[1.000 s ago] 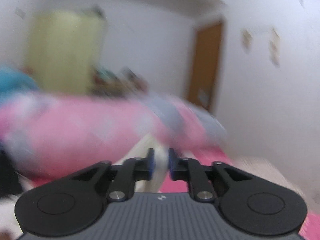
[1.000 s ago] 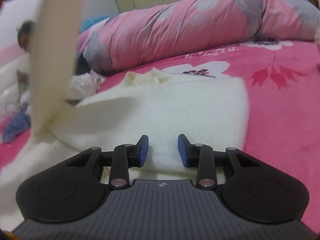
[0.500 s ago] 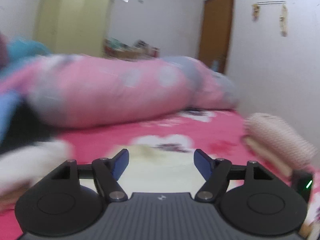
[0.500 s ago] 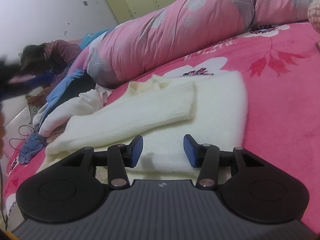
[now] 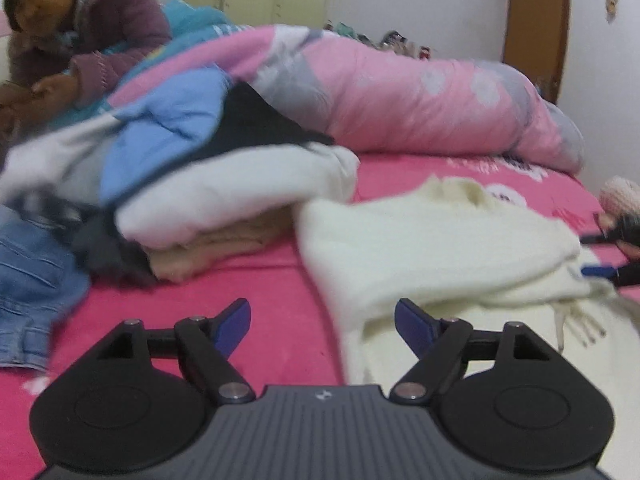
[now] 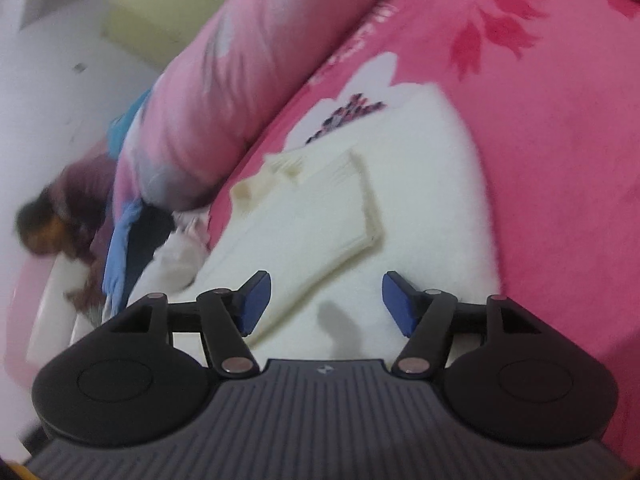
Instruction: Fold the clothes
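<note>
Sweater point(image 5: 432, 248), cream knit, lies flat on the pink bed point(image 5: 280, 292), one sleeve point(image 6: 320, 216) folded across its body. My left tool point(image 5: 322, 322) is opening over the sweater's left edge, gripping nothing. My right tool point(image 6: 323, 300) is opening above the sweater, empty too.

The sweater point(image 5: 440, 240) lies on the bed point(image 5: 280, 280); the clothes pile point(image 5: 180, 184) sits left; the rolled quilt point(image 5: 420, 100) lies behind.
</note>
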